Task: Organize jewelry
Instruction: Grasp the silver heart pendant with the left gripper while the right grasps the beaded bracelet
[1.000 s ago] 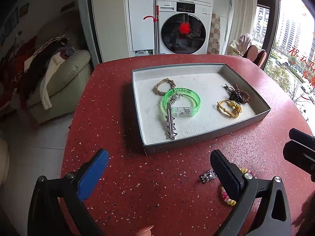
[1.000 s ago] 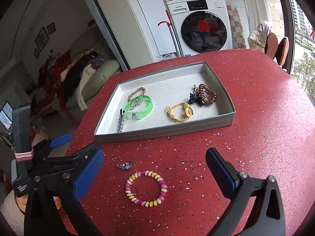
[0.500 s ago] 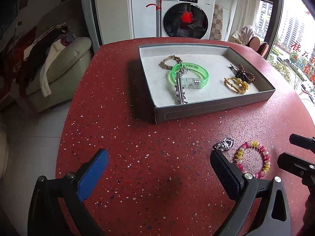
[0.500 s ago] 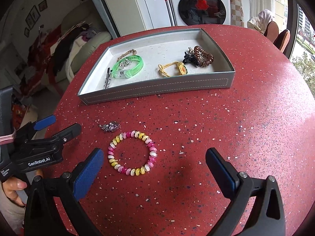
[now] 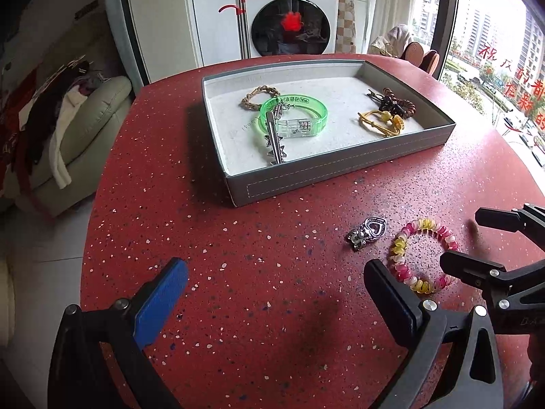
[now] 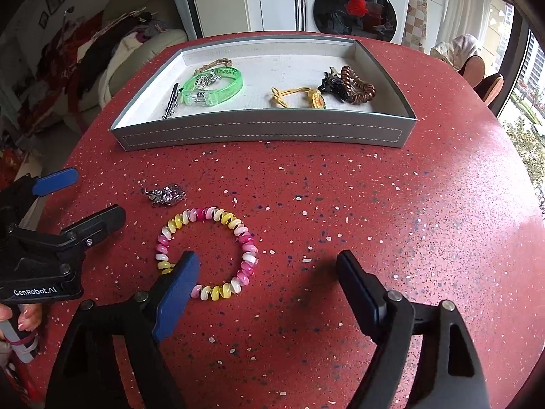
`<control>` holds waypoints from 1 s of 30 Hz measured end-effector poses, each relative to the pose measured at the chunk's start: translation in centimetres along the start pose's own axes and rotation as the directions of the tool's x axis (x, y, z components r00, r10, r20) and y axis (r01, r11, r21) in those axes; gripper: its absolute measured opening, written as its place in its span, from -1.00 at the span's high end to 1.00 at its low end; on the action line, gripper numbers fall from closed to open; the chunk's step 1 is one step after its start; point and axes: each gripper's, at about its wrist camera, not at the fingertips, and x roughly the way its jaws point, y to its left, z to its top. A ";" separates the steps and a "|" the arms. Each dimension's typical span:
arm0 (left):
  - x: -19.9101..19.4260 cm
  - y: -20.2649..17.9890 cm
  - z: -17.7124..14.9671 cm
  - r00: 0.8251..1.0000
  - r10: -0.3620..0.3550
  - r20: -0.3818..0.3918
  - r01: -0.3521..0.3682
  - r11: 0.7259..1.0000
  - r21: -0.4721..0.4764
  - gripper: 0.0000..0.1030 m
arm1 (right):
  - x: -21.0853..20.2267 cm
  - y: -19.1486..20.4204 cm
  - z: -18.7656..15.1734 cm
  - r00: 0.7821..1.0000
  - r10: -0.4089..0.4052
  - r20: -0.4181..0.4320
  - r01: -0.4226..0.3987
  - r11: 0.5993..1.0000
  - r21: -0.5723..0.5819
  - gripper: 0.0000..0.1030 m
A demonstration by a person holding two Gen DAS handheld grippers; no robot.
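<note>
Coiled glossy bracelet (image 6: 206, 249) rings the closing right gripper's (image 6: 269, 272) blue pad, ungripped.

One grey tray (image 6: 262, 134) sits on one red speckled table (image 6: 408, 204), holding six pieces: one green bangle (image 6: 218, 87), one braided brown bracelet (image 5: 257, 97), one silver spiked clip (image 5: 274, 139), one yellow cord bracelet (image 6: 296, 97), one black claw clip (image 6: 330, 85) and one brown coil hair tie (image 6: 357, 85). In front of the tray lie two more pieces: one silver heart charm (image 6: 167, 195) and one pink-and-yellow coil bracelet (image 6: 245, 238). Two tools appear: the left tool (image 5: 272, 289) and the right tool (image 6: 269, 272).
</note>
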 end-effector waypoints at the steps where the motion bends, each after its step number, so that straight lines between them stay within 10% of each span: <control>1: 0.1 -0.1 0.1 1.000 -0.002 0.000 0.002 1.000 0.005 -1.00 | 0.0 0.2 0.0 1.000 -0.009 0.001 0.009 1.000 -0.014 -0.45; 14: 0.9 -2.1 1.1 1.000 -0.029 -0.006 0.029 0.998 0.058 -1.00 | -0.8 2.4 -0.7 1.000 0.016 0.012 -0.014 0.989 -0.147 0.70; 21: 1.9 -3.5 1.5 0.999 -0.049 -0.023 0.051 0.995 0.091 -0.99 | -0.9 1.6 -0.9 0.999 0.043 0.017 -0.041 0.992 -0.119 0.79; 30: 2.1 -4.7 1.8 0.995 -0.089 -0.041 0.093 0.988 0.122 -0.46 | -0.8 1.4 -0.7 0.999 0.051 0.016 -0.049 0.992 -0.117 0.79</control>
